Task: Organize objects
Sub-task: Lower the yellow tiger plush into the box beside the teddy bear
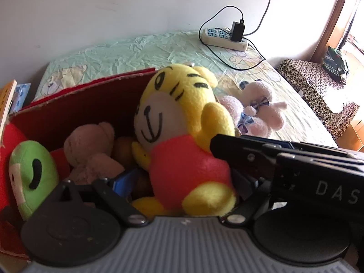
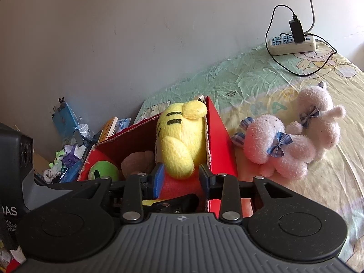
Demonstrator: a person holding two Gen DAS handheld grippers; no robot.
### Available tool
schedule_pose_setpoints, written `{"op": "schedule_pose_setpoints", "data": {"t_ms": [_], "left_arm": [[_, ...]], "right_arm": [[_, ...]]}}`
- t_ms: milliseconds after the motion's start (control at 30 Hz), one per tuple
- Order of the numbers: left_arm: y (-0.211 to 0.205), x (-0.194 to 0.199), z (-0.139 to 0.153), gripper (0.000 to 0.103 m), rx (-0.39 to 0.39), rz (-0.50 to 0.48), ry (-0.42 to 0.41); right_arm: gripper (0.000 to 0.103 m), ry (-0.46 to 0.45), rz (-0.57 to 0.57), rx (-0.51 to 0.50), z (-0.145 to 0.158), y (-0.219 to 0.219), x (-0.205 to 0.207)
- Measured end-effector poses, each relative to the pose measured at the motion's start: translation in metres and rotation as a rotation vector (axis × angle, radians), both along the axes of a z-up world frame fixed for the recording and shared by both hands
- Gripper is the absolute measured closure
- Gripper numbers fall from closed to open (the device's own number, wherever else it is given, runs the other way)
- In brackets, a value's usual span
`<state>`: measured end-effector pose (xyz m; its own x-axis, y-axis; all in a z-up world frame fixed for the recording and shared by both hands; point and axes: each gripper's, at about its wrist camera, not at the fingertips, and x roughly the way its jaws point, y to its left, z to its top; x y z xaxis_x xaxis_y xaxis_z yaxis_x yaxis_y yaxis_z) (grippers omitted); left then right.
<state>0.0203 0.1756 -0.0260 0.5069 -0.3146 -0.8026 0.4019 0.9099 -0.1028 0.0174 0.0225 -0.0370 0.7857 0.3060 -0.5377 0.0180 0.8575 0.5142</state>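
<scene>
Two pink plush rabbits (image 2: 293,141) are seen on the bedsheet (image 2: 261,84) beside a red box (image 2: 218,136) (already crowded), where a yellow tiger toy (image 1: 182,136) is propped. It is flanked, ungripped, by parted right gripper (image 2: 180,177) jaws; the left gripper (image 1: 173,182) stands wide, whether pressing the toy cannot be told.

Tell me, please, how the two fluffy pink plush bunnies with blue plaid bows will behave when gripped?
The fluffy pink plush bunnies would probably squash softly under the pads. They seem joined or tangled together, so both may lift together. Their limp ears would likely dangle.
</scene>
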Motion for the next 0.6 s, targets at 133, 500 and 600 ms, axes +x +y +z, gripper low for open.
{"op": "schedule_pose_setpoints", "data": {"t_ms": [133, 500, 600], "left_arm": [[0.001, -0.002, 0.004, 0.016, 0.008, 0.003, -0.012], [0.01, -0.007, 0.014, 0.016, 0.023, 0.013, -0.048], [0.014, -0.007, 0.013, 0.016, 0.017, 0.017, -0.039]], "right_arm": [[0.064, -0.012, -0.01, -0.019, 0.002, 0.001, -0.002], [0.064, -0.013, -0.033, -0.028, 0.004, 0.003, -0.004], [0.064, -0.01, -0.034, -0.03, 0.004, 0.004, -0.005]]}}
